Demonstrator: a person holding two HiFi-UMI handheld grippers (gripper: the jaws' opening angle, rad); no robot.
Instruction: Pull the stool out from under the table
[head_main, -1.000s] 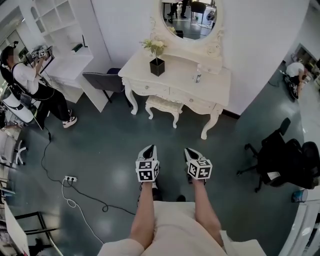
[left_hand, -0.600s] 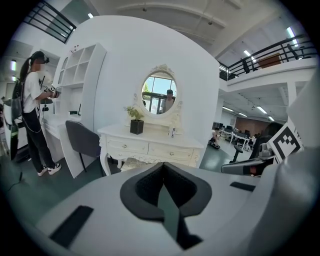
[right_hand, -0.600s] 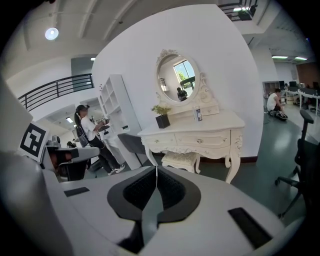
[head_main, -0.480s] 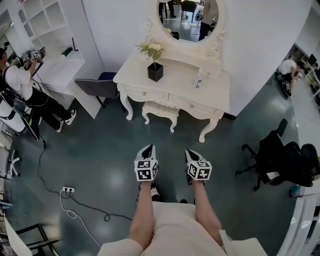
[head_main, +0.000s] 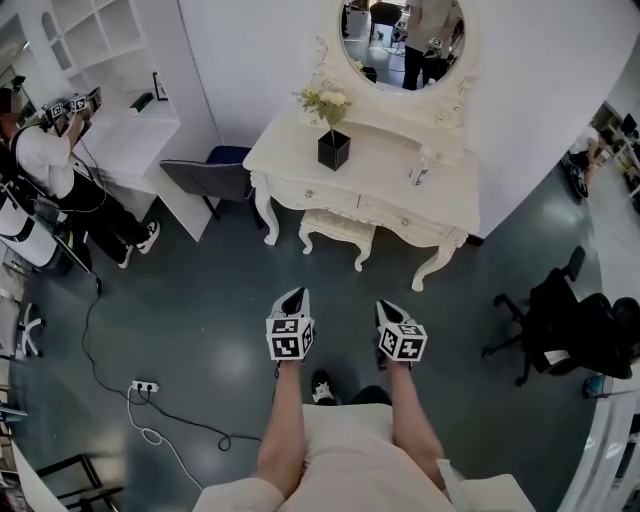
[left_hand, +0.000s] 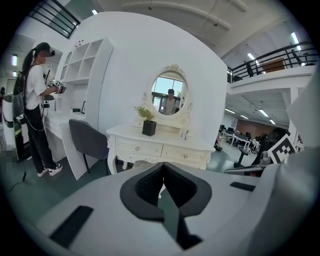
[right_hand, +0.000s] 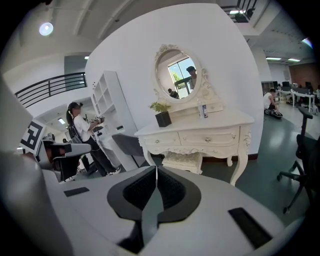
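A cream stool (head_main: 338, 227) with carved legs stands tucked under the white dressing table (head_main: 385, 178), also seen as the stool (right_hand: 184, 160) under the table (right_hand: 200, 131) in the right gripper view. In the left gripper view the table (left_hand: 160, 145) shows ahead, the stool mostly hidden behind the jaws. My left gripper (head_main: 294, 300) and right gripper (head_main: 386, 308) are both shut and empty, held side by side over the floor well short of the stool.
A black vase with flowers (head_main: 333, 148) and a small bottle (head_main: 418, 172) stand on the table under an oval mirror (head_main: 402, 40). A grey chair (head_main: 212, 178) sits left of it, a black office chair (head_main: 560, 320) at right. A person (head_main: 40, 180) stands far left. A cable and power strip (head_main: 143, 386) lie on the floor.
The view has swung: the table and stool shifted left, then to the right and slightly nearer. Both grippers stay shut and side by side.
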